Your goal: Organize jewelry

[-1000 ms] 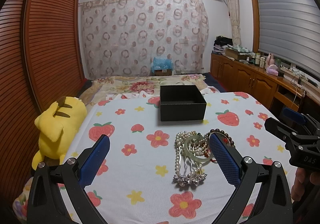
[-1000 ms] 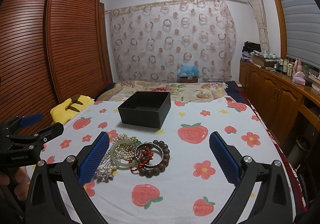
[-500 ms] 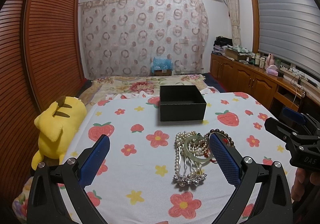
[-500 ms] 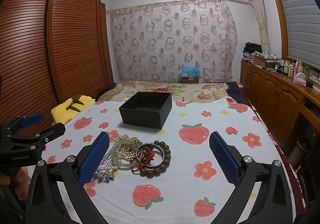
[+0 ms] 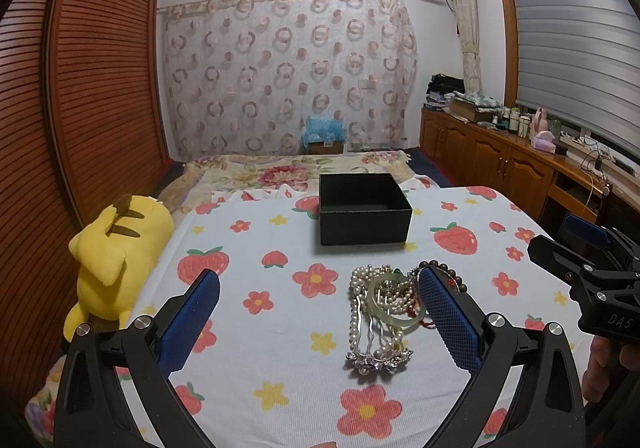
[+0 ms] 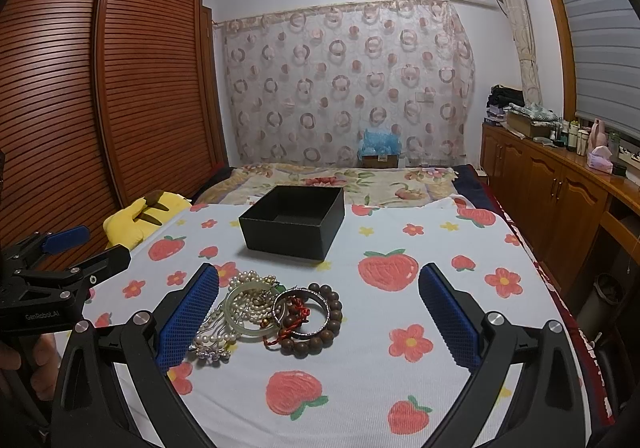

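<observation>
1. We hold the left gripper (image 5: 318, 322) above the bed (image 5: 248, 344), jaws wide apart, nothing between them.
2. Right gripper (image 6: 319, 322): same story, jaws spread wide, nothing held, hovering over the bed's strawberry-and-flower sheet (image 6: 400, 376).
3. Landmark: black box (image 5: 365, 208), open top, sitting on the sheet; its inside looks bare as far as we can see.
4. Jewelry pile (image 5: 386, 312) lies on the sheet on the near side of the black box, apart from it, not in it.
5. In the pile: pearl strands (image 6: 252, 300), a pale green bangle (image 6: 245, 308), a silver bangle (image 6: 302, 314), a dark wooden bead bracelet (image 6: 320, 324), some red cord (image 6: 298, 312), and a sparkly hair comb (image 5: 378, 358) at the end farthest from the box.
6. From the left wrist view the pile sits by the left gripper's right finger (image 5: 448, 318), which covers part of it; from the right wrist view it sits beside that gripper's left finger (image 6: 188, 314).
7. Yellow plush toy (image 5: 108, 260) lies at the bed edge left of the box, against the wooden slatted wardrobe (image 5: 80, 88).
8. Patterned curtain (image 5: 288, 68) hangs well behind the box.
9. Wooden cabinets (image 6: 552, 200) run to the right of the box.
</observation>
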